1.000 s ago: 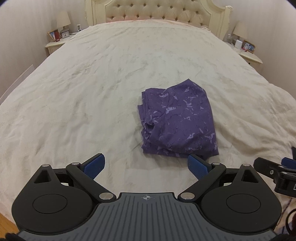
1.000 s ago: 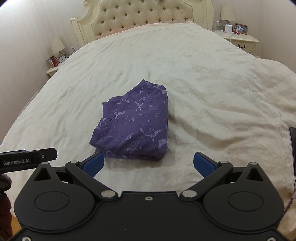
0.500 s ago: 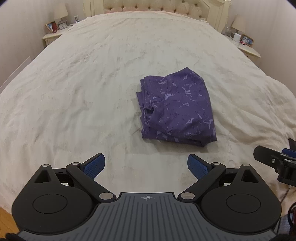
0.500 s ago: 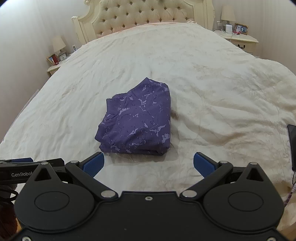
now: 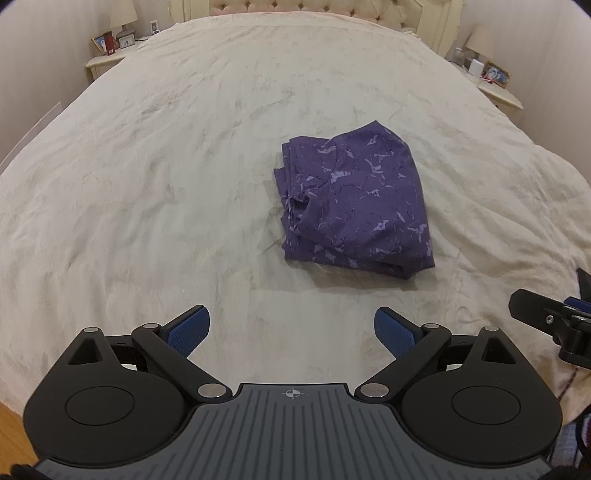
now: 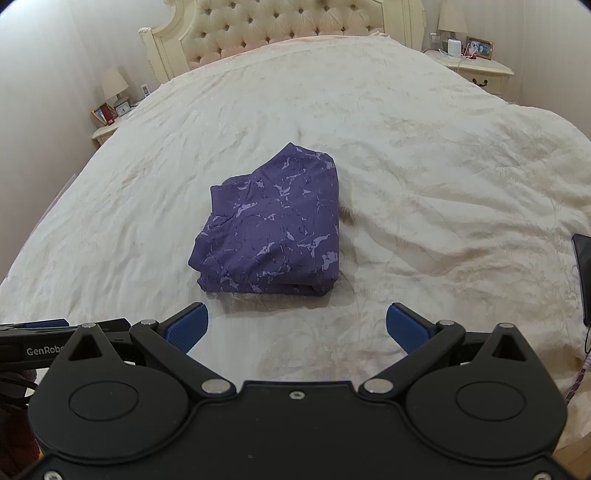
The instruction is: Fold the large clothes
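A purple patterned garment point(image 5: 354, 199) lies folded into a compact rectangle on the cream bedspread point(image 5: 166, 166); it also shows in the right wrist view point(image 6: 273, 229). My left gripper point(image 5: 291, 332) is open and empty, held back from the garment's near edge. My right gripper point(image 6: 295, 328) is open and empty, just short of the garment's near edge. Part of the right gripper point(image 5: 550, 317) shows at the right edge of the left wrist view, and the left gripper's body point(image 6: 55, 339) at the left edge of the right wrist view.
A tufted cream headboard point(image 6: 280, 29) stands at the far end. Nightstands with lamps and photo frames flank the bed, one on the left point(image 6: 110, 122) and one on the right point(image 6: 469, 62). A dark phone point(image 6: 583, 266) with a cable lies at the bed's right edge.
Both grippers have drawn back toward the foot of the bed, so the folded garment sits farther from the fingers. The garment has not moved. Both stay open.
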Motion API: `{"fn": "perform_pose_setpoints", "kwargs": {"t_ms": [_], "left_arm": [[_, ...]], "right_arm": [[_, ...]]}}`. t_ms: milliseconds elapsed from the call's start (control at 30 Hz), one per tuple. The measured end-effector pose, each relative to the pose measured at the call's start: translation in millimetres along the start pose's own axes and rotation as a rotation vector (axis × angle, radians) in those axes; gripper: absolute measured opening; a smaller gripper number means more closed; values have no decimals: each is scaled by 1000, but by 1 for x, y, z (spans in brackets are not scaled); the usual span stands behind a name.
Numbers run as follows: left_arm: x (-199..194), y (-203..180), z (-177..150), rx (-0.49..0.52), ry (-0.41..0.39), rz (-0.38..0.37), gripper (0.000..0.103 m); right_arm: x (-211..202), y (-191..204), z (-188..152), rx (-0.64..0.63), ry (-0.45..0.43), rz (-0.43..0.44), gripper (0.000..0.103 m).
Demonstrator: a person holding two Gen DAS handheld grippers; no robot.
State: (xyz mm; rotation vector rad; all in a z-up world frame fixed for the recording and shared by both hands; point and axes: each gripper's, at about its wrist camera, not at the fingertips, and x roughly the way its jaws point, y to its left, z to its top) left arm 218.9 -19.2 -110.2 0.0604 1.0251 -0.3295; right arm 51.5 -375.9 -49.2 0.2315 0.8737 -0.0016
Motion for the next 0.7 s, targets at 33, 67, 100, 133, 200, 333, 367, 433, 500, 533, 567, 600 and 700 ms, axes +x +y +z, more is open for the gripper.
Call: {"fn": "perform_pose_setpoints", "kwargs": {"t_ms": [33, 67, 100, 133, 200, 333, 367, 433, 500, 533, 567, 600, 700], "left_arm": [[0, -1, 0, 0, 2, 0, 97], [1, -1, -1, 0, 4, 2, 97], [2, -2, -1, 0, 4, 7, 97], [2, -3, -1, 3, 3, 10, 97], [4, -5, -2, 9, 4, 12, 97], [8, -8, -1, 16, 13, 10, 97], [9, -10, -1, 19, 16, 9, 97], [12, -12, -1, 26, 24, 6, 97], [15, -15, -1, 33, 33, 0, 97], [17, -17, 0, 37, 39, -6, 97], [19, -18, 0, 39, 45, -10, 97], [20, -20, 0, 40, 48, -14, 97], [27, -24, 1, 41, 60, -26, 97]], "right_arm": [[0, 0, 0, 1, 2, 1, 102], [0, 0, 0, 3, 2, 1, 102], [1, 0, 0, 6, 3, 2, 102], [1, -1, 0, 9, 5, 4, 102], [2, -1, 0, 13, 8, 3, 102], [5, -5, -1, 26, 20, -1, 102], [6, -6, -1, 30, 23, -2, 102], [8, -8, -1, 36, 28, -5, 102], [10, -9, -1, 43, 33, -9, 102], [12, -11, -1, 47, 38, -9, 102], [13, -11, -1, 51, 42, -11, 102], [15, -12, -1, 55, 46, -12, 102], [22, -16, -2, 65, 64, -13, 102]]}}
